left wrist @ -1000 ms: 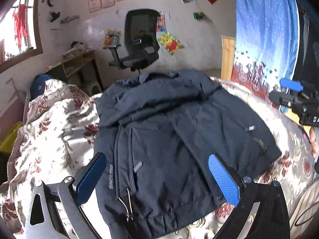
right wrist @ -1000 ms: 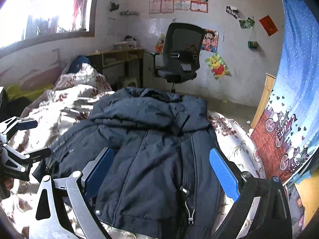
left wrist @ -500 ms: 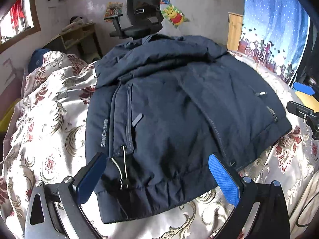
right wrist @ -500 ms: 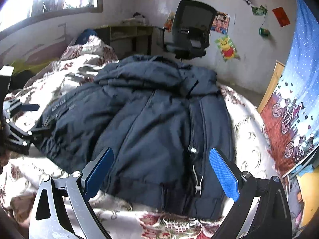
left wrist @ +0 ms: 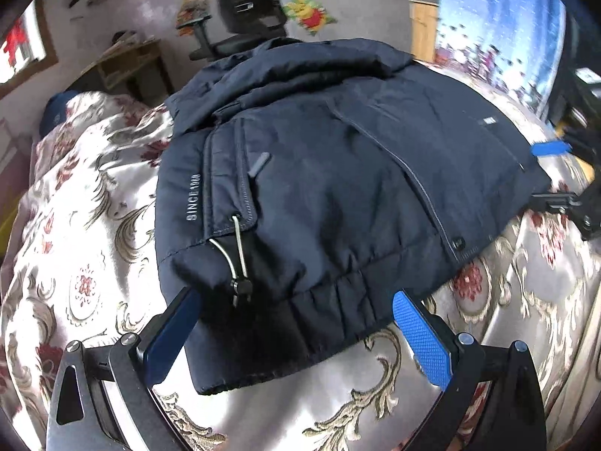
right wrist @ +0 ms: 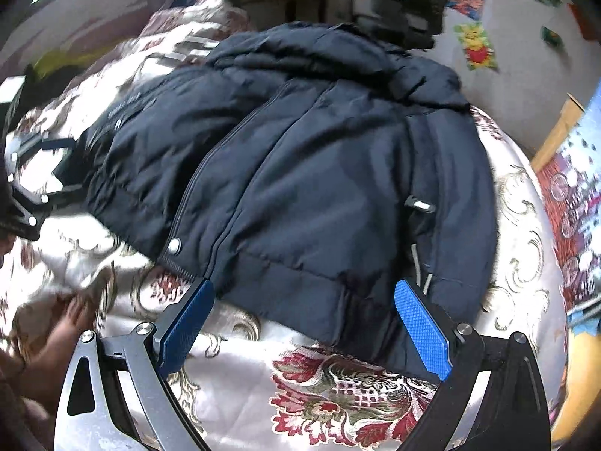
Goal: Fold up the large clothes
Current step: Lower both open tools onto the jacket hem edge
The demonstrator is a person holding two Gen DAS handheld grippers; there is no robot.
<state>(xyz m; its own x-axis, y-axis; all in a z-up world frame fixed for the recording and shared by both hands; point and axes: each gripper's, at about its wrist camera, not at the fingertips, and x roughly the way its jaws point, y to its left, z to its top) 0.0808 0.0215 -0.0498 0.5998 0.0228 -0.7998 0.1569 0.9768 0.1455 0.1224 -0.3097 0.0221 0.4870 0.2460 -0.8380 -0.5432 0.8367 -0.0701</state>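
A dark navy padded jacket [left wrist: 319, 173] lies spread on a bed with a floral satin cover [left wrist: 82, 248]; its hem faces me and its hood lies at the far side. It also shows in the right wrist view [right wrist: 308, 173]. My left gripper [left wrist: 296, 323] is open, its blue pads on either side of the jacket's left hem corner, close above the cloth. My right gripper [right wrist: 308, 315] is open, straddling the right part of the hem. Each gripper shows at the edge of the other's view, the right gripper [left wrist: 559, 173] and the left gripper [right wrist: 33, 184].
A black office chair [left wrist: 248, 11] stands beyond the bed against a wall with posters. A wooden desk [left wrist: 127, 64] is at the back left. A blue patterned curtain [left wrist: 496, 26] hangs on the right. A hand [right wrist: 67, 327] shows at lower left.
Both grippers have dropped down and forward to the jacket's hem, which now fills the lower views between the open jaws. The jacket has not moved.
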